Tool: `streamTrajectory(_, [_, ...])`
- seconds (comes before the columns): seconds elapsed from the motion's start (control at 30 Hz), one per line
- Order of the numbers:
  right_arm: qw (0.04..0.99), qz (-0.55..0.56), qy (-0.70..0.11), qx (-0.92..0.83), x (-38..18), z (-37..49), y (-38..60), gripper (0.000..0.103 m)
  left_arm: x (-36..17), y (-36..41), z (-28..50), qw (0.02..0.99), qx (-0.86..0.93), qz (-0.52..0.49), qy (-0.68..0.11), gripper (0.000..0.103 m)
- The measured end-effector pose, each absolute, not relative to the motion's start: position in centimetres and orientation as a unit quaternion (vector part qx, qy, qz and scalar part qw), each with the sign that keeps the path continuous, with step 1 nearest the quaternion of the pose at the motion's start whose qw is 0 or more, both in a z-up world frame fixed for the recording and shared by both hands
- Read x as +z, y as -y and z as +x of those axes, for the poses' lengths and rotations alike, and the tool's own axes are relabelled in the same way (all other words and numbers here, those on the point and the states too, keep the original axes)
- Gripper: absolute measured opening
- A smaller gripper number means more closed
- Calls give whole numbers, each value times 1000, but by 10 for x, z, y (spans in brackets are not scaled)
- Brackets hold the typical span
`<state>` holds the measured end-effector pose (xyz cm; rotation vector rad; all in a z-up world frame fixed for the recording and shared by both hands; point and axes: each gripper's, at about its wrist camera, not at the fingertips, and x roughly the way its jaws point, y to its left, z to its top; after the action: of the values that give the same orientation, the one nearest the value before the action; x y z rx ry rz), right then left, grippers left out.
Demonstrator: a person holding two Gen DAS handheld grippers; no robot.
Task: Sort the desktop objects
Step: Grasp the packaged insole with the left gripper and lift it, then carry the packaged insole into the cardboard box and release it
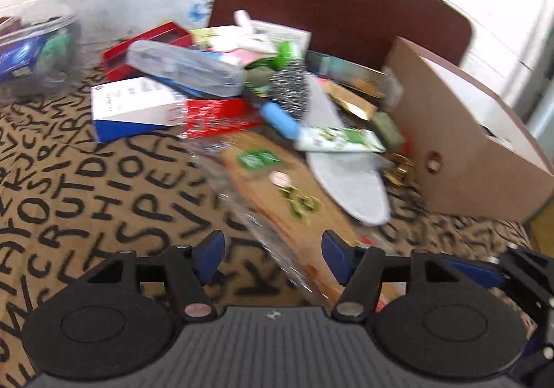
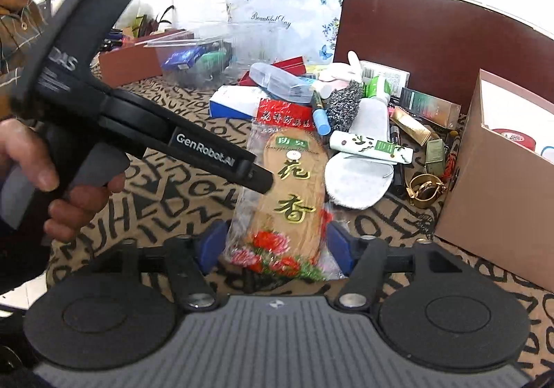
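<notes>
A packaged pair of tan insoles (image 2: 291,190) in clear plastic lies on the letter-print cloth, at the near edge of a pile of small objects. My right gripper (image 2: 277,249) is open, its blue pads on either side of the packet's near end. My left gripper (image 1: 273,256) is open and empty, just short of the same packet (image 1: 284,187); the left wrist view is blurred. The left gripper's body (image 2: 145,125) shows in the right wrist view, held in a hand, with its tip over the packet's left edge.
The pile holds a white slipper (image 2: 360,177), a steel scourer (image 2: 342,104), a blue-white box (image 2: 235,100), a clear case (image 2: 280,80), a tube (image 2: 370,145) and a gold watch (image 2: 426,190). A cardboard box (image 2: 498,180) stands at the right. A clear bin (image 2: 194,59) stands at the back left.
</notes>
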<state>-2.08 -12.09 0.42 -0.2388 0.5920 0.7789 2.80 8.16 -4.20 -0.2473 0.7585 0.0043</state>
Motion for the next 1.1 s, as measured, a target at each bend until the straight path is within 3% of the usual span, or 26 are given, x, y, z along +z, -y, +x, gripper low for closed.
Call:
streamTrajectory(0.27, [858,-79,-366,352,-22,27,93,78,-53,-93,72,908,7,-142,-394,67])
streamTrajectory(0.4, [859,-96,-358,354,-32,26,82,76,-57,-84,86,911,-1,-133,-390,71])
streamTrajectory(0.5, [859,-115,-343,361,-32,17,78,65,-58,-80,88,915,0,-131,-382,65])
streamTrajectory(0.57, [861,-114,-340,360,-30,13,78,62,-56,-79,84,916,3,-126,-380,58])
streamTrajectory(0.73, [855,-110,-335,380,-25,1,81,61,-53,-87,65,913,12,-139,-383,57])
streamTrajectory(0.87, [848,-117,-322,404,-18,-15,86,61,-43,-92,38,916,26,-143,-373,43])
streamTrajectory(1.1, [862,-132,-260,414,8,-38,99,61,-3,-80,14,938,25,-137,-317,39])
